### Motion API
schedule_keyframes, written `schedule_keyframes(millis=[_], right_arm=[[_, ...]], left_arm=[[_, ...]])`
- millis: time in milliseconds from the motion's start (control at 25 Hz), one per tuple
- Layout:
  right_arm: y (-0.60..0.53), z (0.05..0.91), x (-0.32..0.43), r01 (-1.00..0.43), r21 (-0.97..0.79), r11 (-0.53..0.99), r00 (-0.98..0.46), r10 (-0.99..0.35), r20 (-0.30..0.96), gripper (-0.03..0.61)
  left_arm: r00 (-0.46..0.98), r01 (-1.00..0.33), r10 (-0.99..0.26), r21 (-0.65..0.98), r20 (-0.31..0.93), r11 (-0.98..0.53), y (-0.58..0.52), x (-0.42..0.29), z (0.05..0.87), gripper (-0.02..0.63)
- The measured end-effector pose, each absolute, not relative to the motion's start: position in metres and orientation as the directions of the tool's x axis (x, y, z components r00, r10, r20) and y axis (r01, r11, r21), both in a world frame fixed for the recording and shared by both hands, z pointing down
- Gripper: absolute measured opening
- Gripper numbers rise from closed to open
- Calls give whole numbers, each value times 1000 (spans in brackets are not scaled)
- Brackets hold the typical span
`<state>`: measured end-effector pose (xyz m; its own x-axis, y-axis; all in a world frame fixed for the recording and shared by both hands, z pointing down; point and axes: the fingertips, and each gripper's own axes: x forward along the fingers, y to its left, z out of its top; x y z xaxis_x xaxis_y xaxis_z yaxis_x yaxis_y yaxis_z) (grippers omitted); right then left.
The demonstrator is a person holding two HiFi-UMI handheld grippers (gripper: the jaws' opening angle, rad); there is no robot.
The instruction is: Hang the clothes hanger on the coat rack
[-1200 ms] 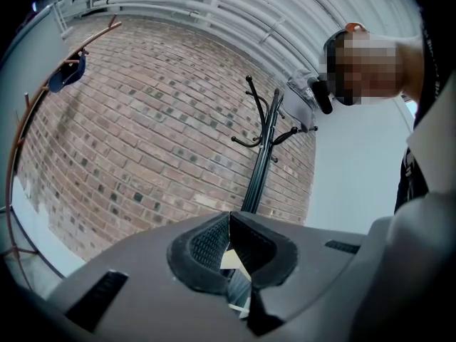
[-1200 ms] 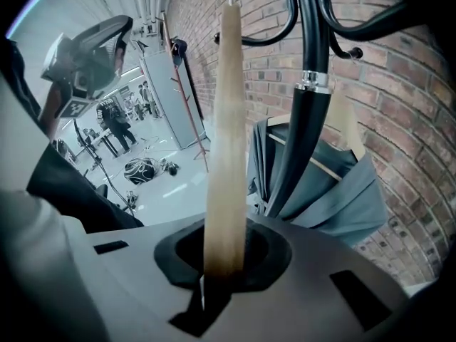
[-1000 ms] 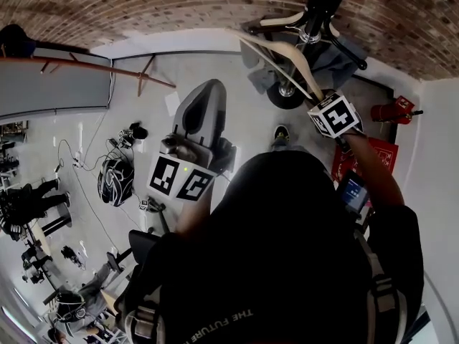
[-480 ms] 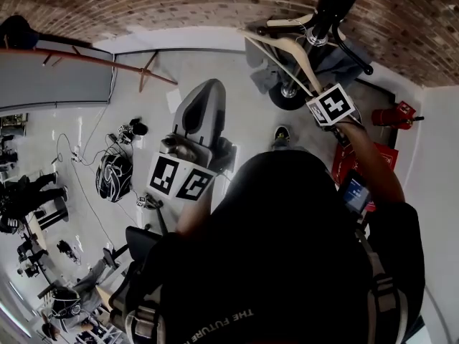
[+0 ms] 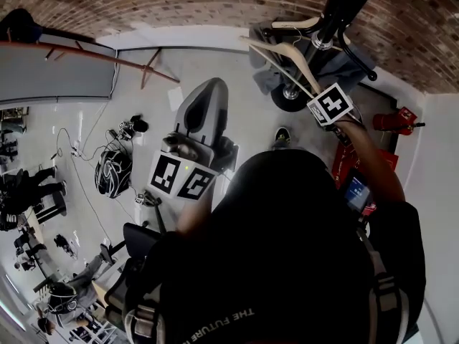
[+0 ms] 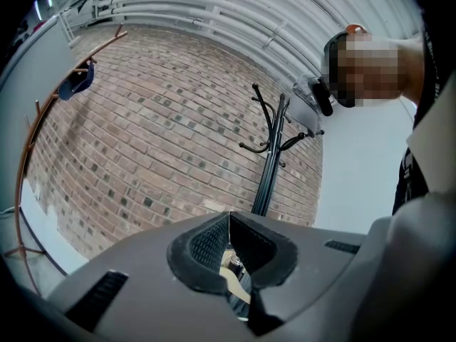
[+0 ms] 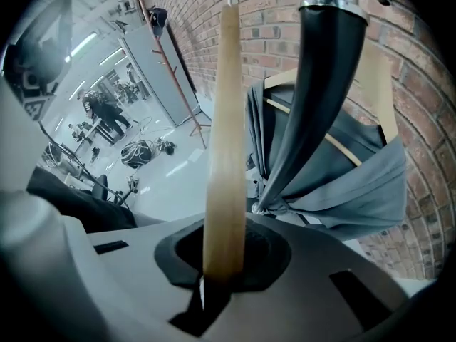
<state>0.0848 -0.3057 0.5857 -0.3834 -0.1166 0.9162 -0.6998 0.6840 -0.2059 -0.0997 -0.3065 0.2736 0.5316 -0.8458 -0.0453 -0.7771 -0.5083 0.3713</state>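
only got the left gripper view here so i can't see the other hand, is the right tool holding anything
Observer: Yes, the right tool is shut on one arm of a pale wooden clothes hanger.
Operator: how close is it to the rack
Observer: The black metal coat rack pole stands just past the hanger in the right gripper view.
Operator: anything on the rack already
Observer: A grey garment on another wooden hanger hangs behind that pole.
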Motion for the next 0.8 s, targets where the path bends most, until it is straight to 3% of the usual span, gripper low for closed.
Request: schedule_keyframes(millis=[800], right_arm=[[-306,590,86,-682,-203,703,-377,-100,921,38]], left_arm=[[517,-785,-855,374,-41,-493,-306,-104,274,20]])
